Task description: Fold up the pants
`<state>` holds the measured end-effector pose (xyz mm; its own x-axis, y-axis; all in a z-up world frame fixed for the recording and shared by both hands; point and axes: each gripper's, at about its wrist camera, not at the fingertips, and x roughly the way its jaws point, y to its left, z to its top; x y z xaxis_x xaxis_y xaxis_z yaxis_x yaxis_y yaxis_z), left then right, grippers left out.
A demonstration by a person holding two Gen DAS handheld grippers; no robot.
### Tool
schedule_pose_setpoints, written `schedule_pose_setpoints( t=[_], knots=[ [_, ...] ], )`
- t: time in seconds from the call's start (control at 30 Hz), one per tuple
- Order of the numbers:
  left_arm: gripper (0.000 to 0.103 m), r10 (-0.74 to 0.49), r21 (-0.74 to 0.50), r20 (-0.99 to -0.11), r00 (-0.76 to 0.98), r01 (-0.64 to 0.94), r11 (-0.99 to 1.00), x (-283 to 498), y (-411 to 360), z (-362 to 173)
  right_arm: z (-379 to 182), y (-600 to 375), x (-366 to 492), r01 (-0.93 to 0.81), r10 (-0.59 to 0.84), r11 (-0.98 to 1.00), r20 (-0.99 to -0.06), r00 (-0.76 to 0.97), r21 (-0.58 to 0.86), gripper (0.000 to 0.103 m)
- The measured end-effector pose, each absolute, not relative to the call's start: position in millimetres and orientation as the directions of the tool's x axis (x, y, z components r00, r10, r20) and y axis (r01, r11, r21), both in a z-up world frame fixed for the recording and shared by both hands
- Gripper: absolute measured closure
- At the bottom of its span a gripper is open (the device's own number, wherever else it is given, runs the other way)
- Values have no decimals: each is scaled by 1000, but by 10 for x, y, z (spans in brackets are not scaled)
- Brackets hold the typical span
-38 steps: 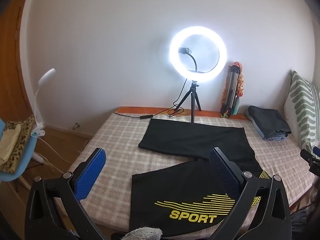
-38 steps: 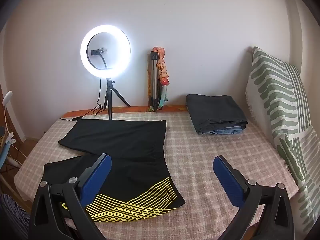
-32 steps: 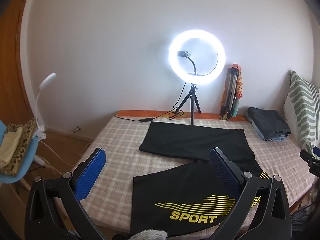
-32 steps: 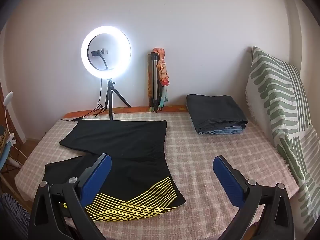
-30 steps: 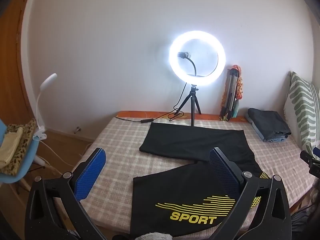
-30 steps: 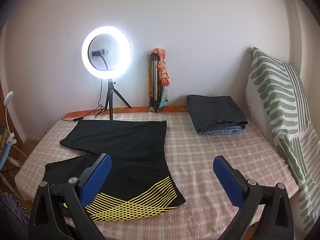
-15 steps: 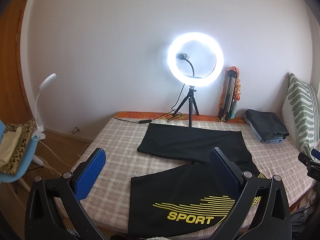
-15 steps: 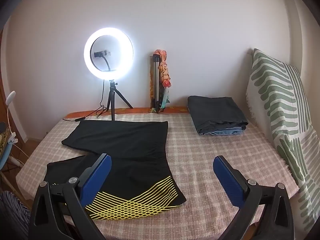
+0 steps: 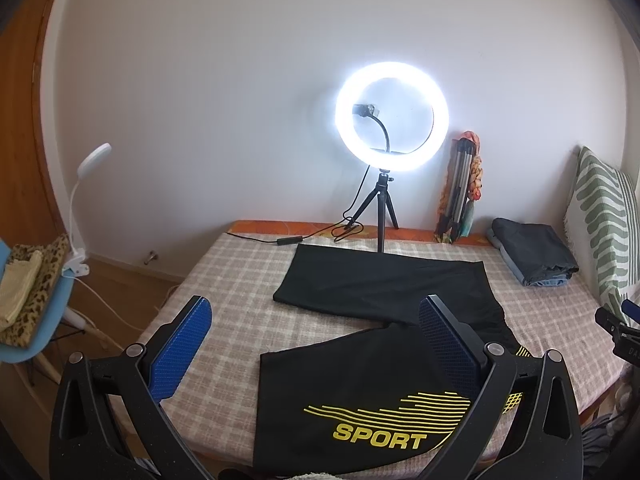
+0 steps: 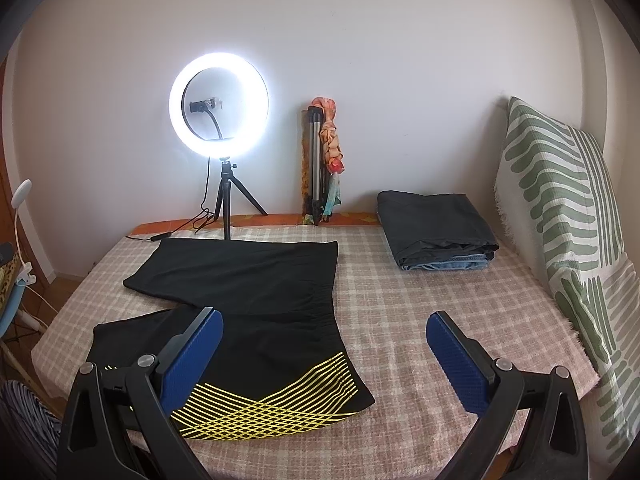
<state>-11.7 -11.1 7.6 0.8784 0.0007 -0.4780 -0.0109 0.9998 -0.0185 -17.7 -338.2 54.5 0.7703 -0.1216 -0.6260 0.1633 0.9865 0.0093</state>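
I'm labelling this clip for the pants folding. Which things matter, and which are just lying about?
For the job: black pants, left gripper, right gripper, both open.

Lying about: ring light, folded clothes, pillow, folded tripod.

The word "SPORT" stands in yellow capitals on the near leg of the black pants (image 9: 360, 380), just ahead of the left hand-held gripper (image 9: 316, 344), under yellow stripes.

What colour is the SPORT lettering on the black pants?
Yellow, with yellow stripes above it, on the black pants; clearest in the left wrist view.
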Motion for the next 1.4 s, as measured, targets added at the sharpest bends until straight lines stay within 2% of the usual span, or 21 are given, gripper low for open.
schedule_pose_setpoints(
  t=[1.4],
  knots=[
    [0, -5, -18, -481, 877, -4, 1000, -76, -140, 38, 442, -3354, -141, 148, -109, 989, -629, 770, 9, 0]
  ],
)
